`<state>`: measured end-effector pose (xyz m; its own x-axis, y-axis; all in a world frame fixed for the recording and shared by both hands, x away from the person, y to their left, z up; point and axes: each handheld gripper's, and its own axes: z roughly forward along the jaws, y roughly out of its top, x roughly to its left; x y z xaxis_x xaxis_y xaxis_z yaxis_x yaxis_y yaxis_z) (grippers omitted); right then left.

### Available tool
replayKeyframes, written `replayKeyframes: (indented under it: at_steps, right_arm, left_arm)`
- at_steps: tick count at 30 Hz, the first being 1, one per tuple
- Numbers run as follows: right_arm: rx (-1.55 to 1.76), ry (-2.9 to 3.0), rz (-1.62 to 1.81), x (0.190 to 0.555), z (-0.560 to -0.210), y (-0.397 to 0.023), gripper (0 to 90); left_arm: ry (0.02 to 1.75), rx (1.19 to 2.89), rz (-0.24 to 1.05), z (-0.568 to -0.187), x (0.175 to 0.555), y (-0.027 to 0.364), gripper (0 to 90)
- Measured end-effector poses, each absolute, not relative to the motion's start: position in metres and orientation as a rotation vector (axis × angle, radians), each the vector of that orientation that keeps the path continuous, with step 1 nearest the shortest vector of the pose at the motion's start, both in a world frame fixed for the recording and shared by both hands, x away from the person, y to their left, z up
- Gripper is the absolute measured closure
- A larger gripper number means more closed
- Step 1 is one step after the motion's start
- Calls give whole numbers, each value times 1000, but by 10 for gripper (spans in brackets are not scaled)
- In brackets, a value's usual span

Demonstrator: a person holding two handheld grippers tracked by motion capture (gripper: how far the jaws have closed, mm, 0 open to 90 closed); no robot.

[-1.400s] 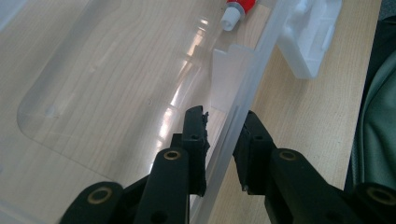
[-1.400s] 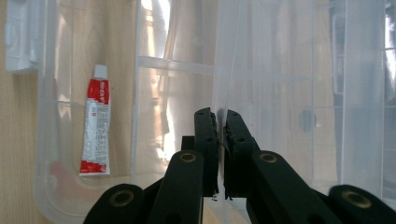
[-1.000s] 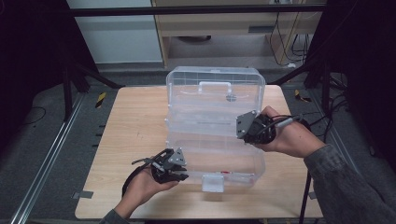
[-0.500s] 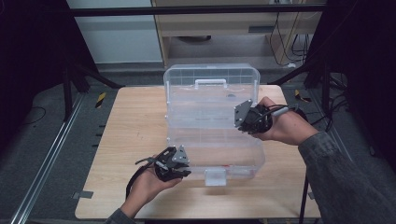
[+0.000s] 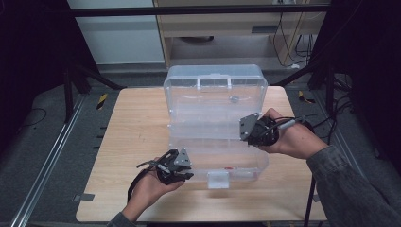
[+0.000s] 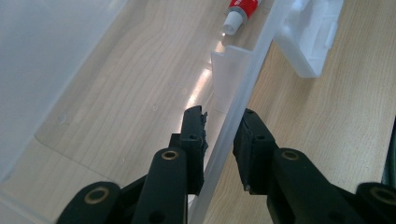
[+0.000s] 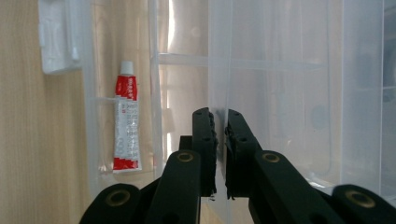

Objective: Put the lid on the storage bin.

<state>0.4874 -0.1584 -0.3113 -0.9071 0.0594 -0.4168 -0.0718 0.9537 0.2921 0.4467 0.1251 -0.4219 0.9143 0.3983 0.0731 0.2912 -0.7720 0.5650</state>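
- So we've got a clear box (image 5: 215, 142) sitting on the table (image 5: 127, 142), lid (image 5: 215, 92) swung up and standing almost upright at the far side.
- Left claw (image 5: 182, 171) is at the box's near left corner. In the left gripper view (image 6: 219, 135) the jaws straddle the front wall (image 6: 233, 116), one jaw inside the box and one outside, the wall running up between them.
- The inside jaw looks right against the wall; the outside one seems to have a sliver of gap, so we can't tell how hard it's pinching.
- Right claw (image 5: 253, 132) is at the lid's right edge, up above the box's right side. In the right gripper view (image 7: 220, 140) the jaws are pressed together on a thin clear edge of the lid, pinching it.
- There's a red and white tube (image 7: 126, 123) lying inside the box, off to the left of the right claw, and up ahead of the left claw (image 6: 243, 11) along the same front wall.
- The white latch (image 5: 218, 179) hangs off the front of the box, just right of the left claw.
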Motion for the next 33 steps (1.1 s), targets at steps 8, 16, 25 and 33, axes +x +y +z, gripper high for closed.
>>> replayKeyframes:
  at_steps: [8, 16, 25, 33]
  right_arm:
    - [-14, 2697, 427, 486, -313, -159, 842]
    - [-9, 2706, 428, 486, -313, -160, 842]
    - [-15, 2706, 429, 485, -314, -160, 842]
    - [-13, 2717, 429, 482, -316, -160, 842]
  left_arm:
    - [498, 2502, 253, -422, 446, 125, 729]
    - [487, 2501, 259, -422, 446, 125, 727]
    - [484, 2502, 261, -422, 446, 125, 725]
    - [486, 2501, 261, -422, 446, 125, 722]
